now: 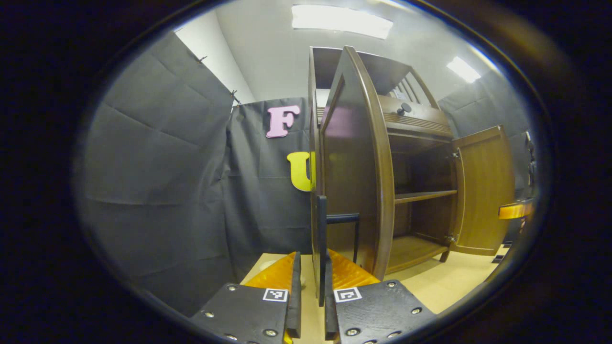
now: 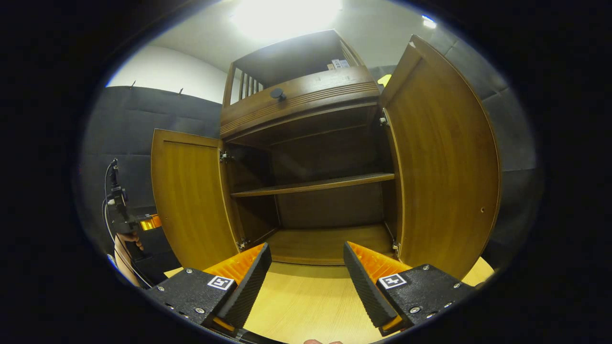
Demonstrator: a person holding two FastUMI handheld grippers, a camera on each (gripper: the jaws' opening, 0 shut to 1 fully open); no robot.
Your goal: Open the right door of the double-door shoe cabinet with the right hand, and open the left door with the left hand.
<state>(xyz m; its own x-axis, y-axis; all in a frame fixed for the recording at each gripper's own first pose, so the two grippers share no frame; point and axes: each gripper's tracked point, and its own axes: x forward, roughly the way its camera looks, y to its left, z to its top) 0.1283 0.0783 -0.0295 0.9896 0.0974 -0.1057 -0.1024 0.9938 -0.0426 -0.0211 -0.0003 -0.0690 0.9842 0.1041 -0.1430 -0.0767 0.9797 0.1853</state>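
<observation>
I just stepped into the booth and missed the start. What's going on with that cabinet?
A person is opening a wooden shoe cabinet with a handheld gripper in each hand. Both doors stand open, showing bare shelves. The left gripper has its jaws closed on the black handle at the left door. The right gripper hangs in front of the cabinet with jaws open, clear of the right door.
</observation>
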